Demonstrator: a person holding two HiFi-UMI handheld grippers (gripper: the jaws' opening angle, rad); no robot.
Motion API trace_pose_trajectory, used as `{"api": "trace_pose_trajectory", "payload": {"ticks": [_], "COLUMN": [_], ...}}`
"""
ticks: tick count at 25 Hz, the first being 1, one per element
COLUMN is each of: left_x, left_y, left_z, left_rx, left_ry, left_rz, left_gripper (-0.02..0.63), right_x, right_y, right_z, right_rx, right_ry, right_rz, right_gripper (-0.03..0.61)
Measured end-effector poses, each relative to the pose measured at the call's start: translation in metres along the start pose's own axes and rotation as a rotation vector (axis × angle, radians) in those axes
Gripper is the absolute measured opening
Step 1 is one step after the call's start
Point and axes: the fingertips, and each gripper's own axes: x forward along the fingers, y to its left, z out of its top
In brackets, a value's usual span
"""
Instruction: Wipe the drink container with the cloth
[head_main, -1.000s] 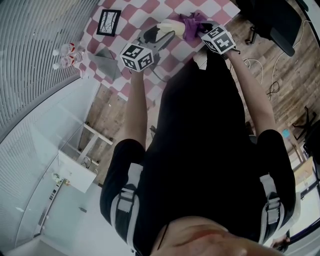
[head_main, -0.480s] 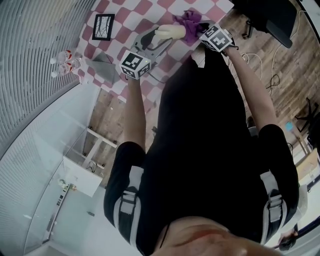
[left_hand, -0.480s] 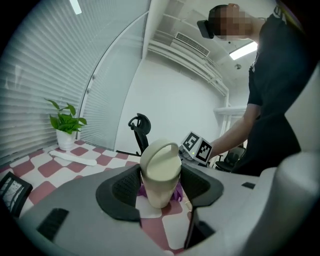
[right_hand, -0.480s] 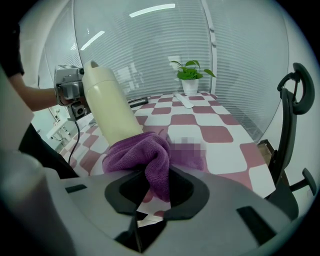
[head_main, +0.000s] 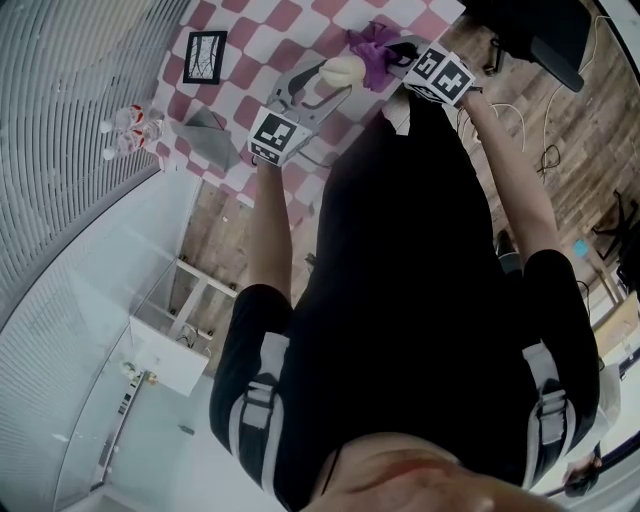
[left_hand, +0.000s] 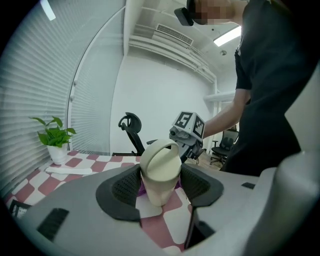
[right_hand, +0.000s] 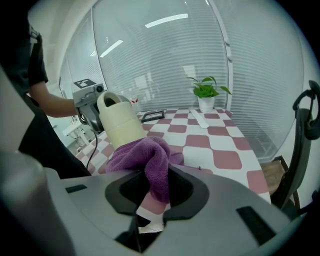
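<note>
A cream drink container (left_hand: 160, 172) with a loop handle on its lid is clamped between the pads of my left gripper (left_hand: 161, 186), tilted above the checkered table (head_main: 262, 38). In the head view the container (head_main: 340, 71) lies between the two grippers. My right gripper (right_hand: 156, 186) is shut on a purple cloth (right_hand: 146, 159), and that cloth (head_main: 374, 48) presses against the container's (right_hand: 119, 125) side. The right gripper's marker cube (head_main: 441, 76) sits at the table's near edge, the left one (head_main: 277, 135) lower left.
A black-framed picture (head_main: 205, 56) and a grey folded item (head_main: 210, 135) lie on the table's left part, with small bottles (head_main: 128, 122) beyond its edge. A potted plant (right_hand: 206, 95) and a white flat object (right_hand: 200, 119) stand at the far side. Office chairs (left_hand: 131, 131) stand behind.
The left gripper has swung the container more end-on toward the cloth, and both grippers have shifted slightly; the cloth stays against the container.
</note>
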Motion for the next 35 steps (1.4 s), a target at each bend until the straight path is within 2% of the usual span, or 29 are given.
{"api": "trace_pose_trajectory", "payload": {"ticks": [8, 16, 26, 35], "left_x": [0.003, 0.002, -0.002, 0.005], "left_y": [-0.010, -0.018, -0.031, -0.036], "left_z": [0.003, 0.000, -0.011, -0.007], "left_rx": [0.077, 0.154, 0.252, 0.279], "left_ry": [0.044, 0.089, 0.148, 0.145], "left_rz": [-0.016, -0.031, -0.047, -0.061], "left_gripper": [0.270, 0.270, 0.270, 0.269], "right_x": [-0.023, -0.026, -0.005, 0.020], "right_y": [0.022, 0.035, 0.027, -0.006], "right_z": [0.049, 0.070, 0.039, -0.021], "right_rx": [-0.159, -0.384, -0.376, -0.319], "right_ry": [-0.021, 0.045, 0.135, 0.307], "right_rz": [0.127, 0.138, 0.193, 0.160], "right_gripper": [0.100, 0.100, 0.098, 0.098]}}
